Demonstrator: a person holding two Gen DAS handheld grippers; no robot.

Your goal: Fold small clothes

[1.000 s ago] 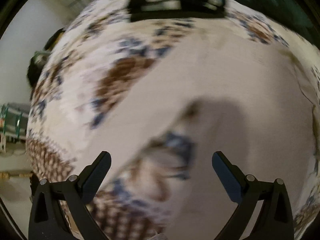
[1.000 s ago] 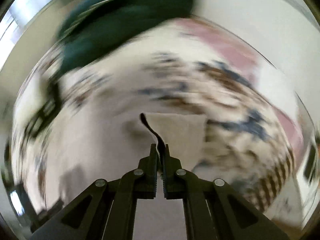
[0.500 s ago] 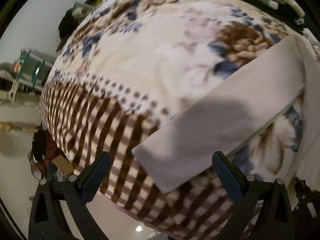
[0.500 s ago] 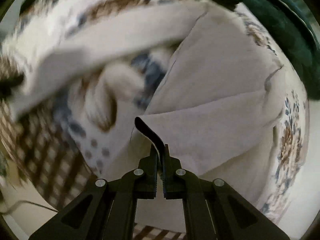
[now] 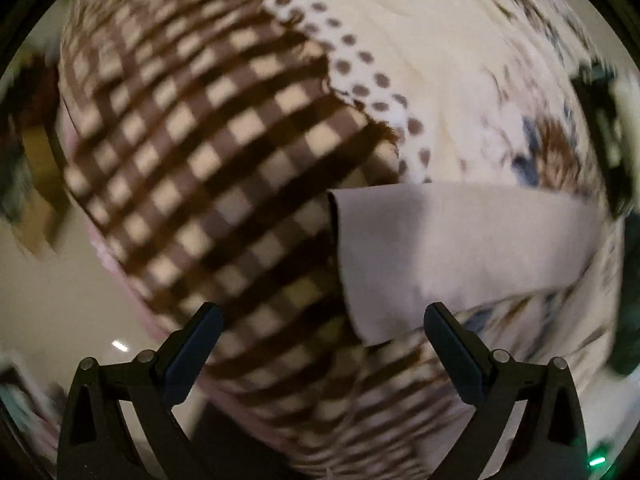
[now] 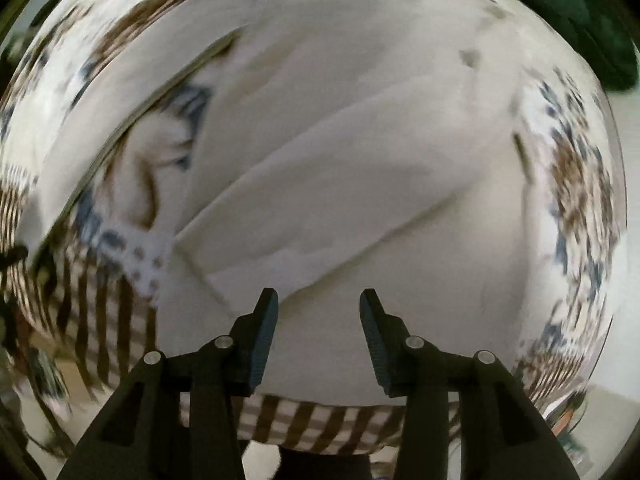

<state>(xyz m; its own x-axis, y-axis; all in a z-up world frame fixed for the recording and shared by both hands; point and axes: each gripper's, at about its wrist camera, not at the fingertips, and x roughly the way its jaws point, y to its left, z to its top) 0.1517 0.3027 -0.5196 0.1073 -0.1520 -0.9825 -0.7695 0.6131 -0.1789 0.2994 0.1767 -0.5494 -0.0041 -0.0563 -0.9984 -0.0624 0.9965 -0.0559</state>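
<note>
A pale grey-white garment (image 6: 360,160) lies spread on a patterned blanket, with one sleeve folded over its body (image 6: 304,216). My right gripper (image 6: 319,310) is open and empty just above the garment's near edge. In the left wrist view the other long sleeve (image 5: 440,248) lies stretched out toward the left, its cuff end over the checked part of the blanket. My left gripper (image 5: 322,334) is wide open and empty, with the sleeve cuff between and ahead of its fingers.
The blanket (image 5: 200,160) has a brown checked border, a dotted band and a floral middle (image 5: 460,80). A dark green cloth (image 6: 580,12) lies at the far right. The bed edge and floor (image 5: 60,300) show at the left.
My right gripper has opened and let go of the sleeve edge, which now lies folded on the garment. My left gripper has swung toward the outstretched sleeve's cuff.
</note>
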